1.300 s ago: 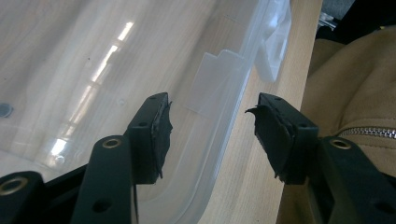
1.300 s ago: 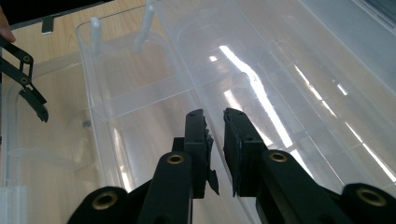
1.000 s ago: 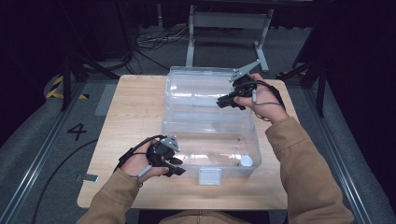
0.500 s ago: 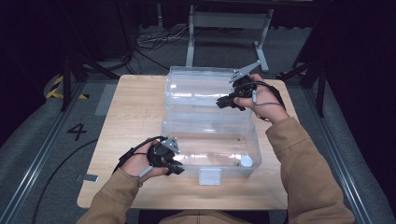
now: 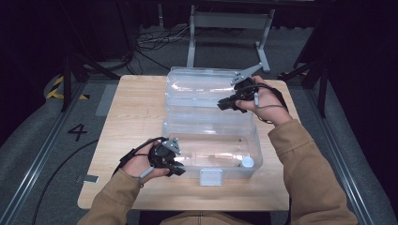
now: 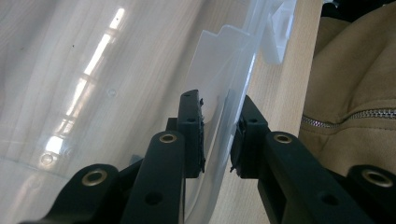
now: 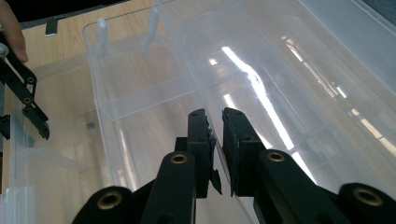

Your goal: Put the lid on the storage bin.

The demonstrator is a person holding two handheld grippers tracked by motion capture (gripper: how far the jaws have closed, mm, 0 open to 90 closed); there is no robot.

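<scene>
A clear plastic bin stands on the wooden table, with its clear lid lying open behind it. My left gripper is at the bin's near left corner. In the left gripper view its jaws have just been closing, and the left gripper is now shut on the bin's wall. My right gripper is at the far right, where lid and bin meet. The right gripper stands nearly together on a thin clear plastic edge.
A small white cap lies in the bin's near right corner. A white latch hangs on its front wall. Bare tabletop lies left of the bin. Dark floor, cables and a metal frame surround the table.
The left gripper's jaws have drawn closer together around the bin's wall. Both hands have stayed where they were.
</scene>
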